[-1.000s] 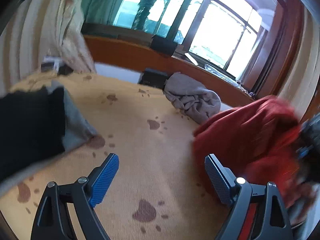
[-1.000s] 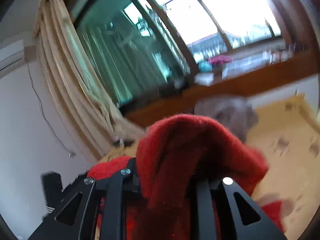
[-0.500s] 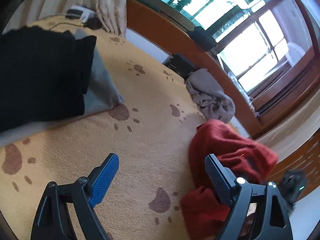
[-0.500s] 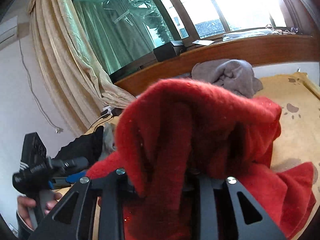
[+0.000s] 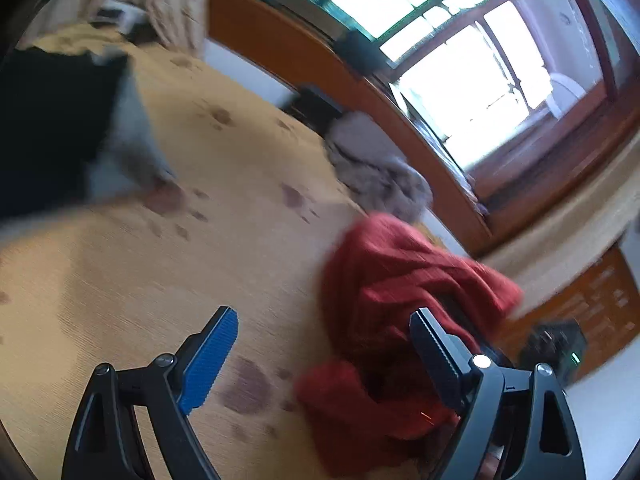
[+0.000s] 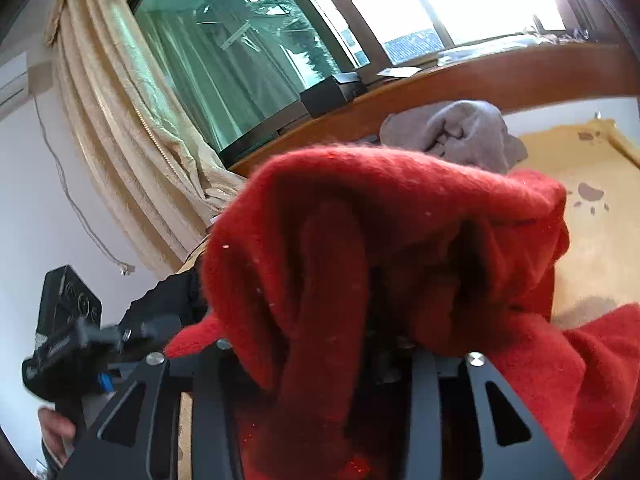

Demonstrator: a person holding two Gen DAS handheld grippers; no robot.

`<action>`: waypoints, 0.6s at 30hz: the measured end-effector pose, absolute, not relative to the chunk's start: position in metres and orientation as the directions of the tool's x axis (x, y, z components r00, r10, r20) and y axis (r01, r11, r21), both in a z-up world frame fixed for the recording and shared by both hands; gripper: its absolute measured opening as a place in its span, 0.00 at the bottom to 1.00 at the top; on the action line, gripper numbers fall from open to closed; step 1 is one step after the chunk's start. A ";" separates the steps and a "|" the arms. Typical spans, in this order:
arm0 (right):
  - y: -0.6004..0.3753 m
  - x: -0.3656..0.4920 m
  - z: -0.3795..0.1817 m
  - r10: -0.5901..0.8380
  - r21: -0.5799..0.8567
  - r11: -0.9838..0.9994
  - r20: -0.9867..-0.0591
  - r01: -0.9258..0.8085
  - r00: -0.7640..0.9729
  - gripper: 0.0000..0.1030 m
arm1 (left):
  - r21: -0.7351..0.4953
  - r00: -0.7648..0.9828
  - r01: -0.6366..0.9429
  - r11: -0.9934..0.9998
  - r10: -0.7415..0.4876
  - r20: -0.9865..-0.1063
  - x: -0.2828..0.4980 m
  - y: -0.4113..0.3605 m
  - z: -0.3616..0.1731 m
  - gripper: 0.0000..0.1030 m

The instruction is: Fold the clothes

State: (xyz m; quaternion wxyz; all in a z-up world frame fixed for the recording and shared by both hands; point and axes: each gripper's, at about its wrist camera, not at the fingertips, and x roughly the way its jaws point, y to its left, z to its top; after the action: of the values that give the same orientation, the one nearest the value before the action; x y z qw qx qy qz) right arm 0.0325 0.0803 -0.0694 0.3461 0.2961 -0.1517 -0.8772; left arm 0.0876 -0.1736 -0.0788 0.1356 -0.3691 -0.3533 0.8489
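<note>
A crumpled red sweater (image 5: 400, 272) lies on the yellow paw-print blanket (image 5: 180, 272). My left gripper (image 5: 322, 314) hovers open just above the blanket, its right finger at the sweater's near edge and nothing between its pads. In the right wrist view the red sweater (image 6: 400, 240) drapes over my right gripper (image 6: 316, 344) and hides its fingertips. Its jaws are opening, with red cloth still bunched between them.
A crumpled grey garment (image 5: 376, 164) lies behind the sweater near the wooden ledge (image 5: 280, 52). A black garment (image 5: 48, 128) sits on a grey one at the left. A curtain (image 6: 120, 120) and windows stand beyond. A hand (image 6: 52, 428) holds the left gripper's handle.
The right gripper came down with the red sweater and its fingers have spread apart. The left gripper rolled and swung closer to the sweater, staying open.
</note>
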 end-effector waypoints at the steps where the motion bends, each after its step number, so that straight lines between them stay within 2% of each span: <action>1: 0.081 0.031 -0.069 -0.683 0.467 -0.728 -0.428 0.502 -0.592 0.56 | -0.722 -0.672 0.004 -0.692 0.533 -0.514 0.089 -0.165 -0.078 0.87; 2: 0.080 0.028 -0.069 -0.665 0.458 -0.745 -0.447 0.485 -0.598 0.70 | -0.739 -0.655 -0.029 -0.673 0.572 -0.494 0.091 -0.157 -0.074 0.87; 4: 0.079 0.023 -0.063 -0.621 0.433 -0.783 -0.489 0.447 -0.613 0.77 | -0.757 -0.632 -0.109 -0.644 0.633 -0.447 0.098 -0.143 -0.060 0.87; 8: 0.077 0.016 -0.034 -0.530 0.356 -0.848 -0.528 0.393 -0.664 0.77 | -0.686 -0.697 -0.304 -0.661 0.645 -0.313 0.129 -0.140 -0.002 0.87; 13: 0.103 0.014 0.032 -0.429 0.303 -0.897 -0.423 0.321 -0.798 0.77 | -0.514 -0.839 -0.368 -0.775 0.515 -0.176 0.176 -0.164 0.060 0.87; 15: 0.117 0.013 0.054 -0.341 0.278 -0.929 -0.393 0.243 -0.854 0.78 | -0.510 -0.863 -0.381 -0.771 0.495 -0.104 0.190 -0.170 0.066 0.87; 18: 0.131 0.011 0.074 -0.244 0.285 -0.949 -0.391 0.135 -0.888 0.79 | -0.565 -0.830 -0.438 -0.699 0.556 -0.045 0.190 -0.161 0.053 0.87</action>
State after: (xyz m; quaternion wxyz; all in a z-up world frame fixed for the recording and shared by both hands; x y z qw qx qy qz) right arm 0.0114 0.1309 0.0736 0.0982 0.2158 -0.1261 -0.9633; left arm 0.1903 -0.1611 0.0526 0.2716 -0.1066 -0.2769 0.9155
